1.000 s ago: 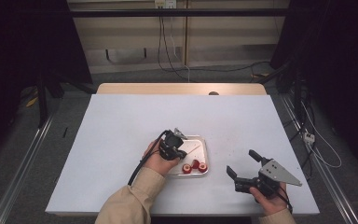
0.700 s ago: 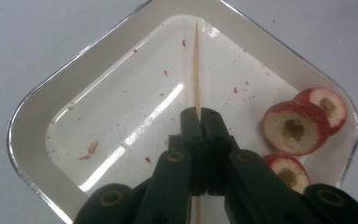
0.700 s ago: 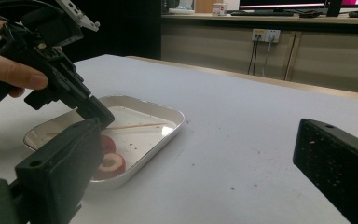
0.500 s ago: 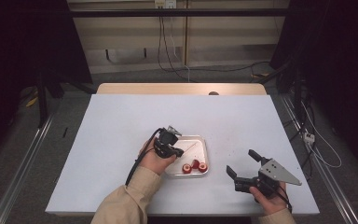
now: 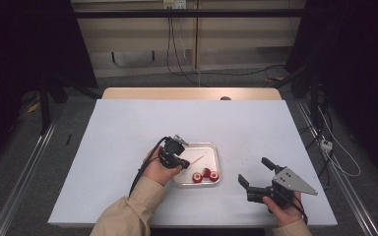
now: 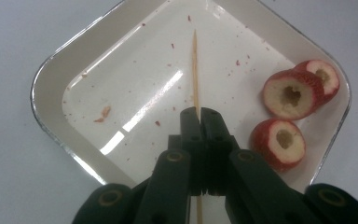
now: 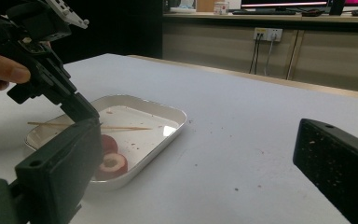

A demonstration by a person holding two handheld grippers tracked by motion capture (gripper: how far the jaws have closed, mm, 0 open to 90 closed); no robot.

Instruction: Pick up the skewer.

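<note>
thin pointed wooden skewer (image 6: 195, 70) clamped in left hand-held gripper (image 6: 199, 113), above glossy white rounded-square tray (image 6: 56, 70) on white desk (image 5: 128, 128); three hollowed red strawberry slices (image 6: 291, 95) in tray corner. right hand-held gripper (image 5: 256, 172) wide apart, empty.

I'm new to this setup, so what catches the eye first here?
The white tray near the table's front edge, with cored strawberry pieces in one corner. The left gripper is shut on a thin wooden skewer over it, while the right gripper hangs open beside it.
</note>
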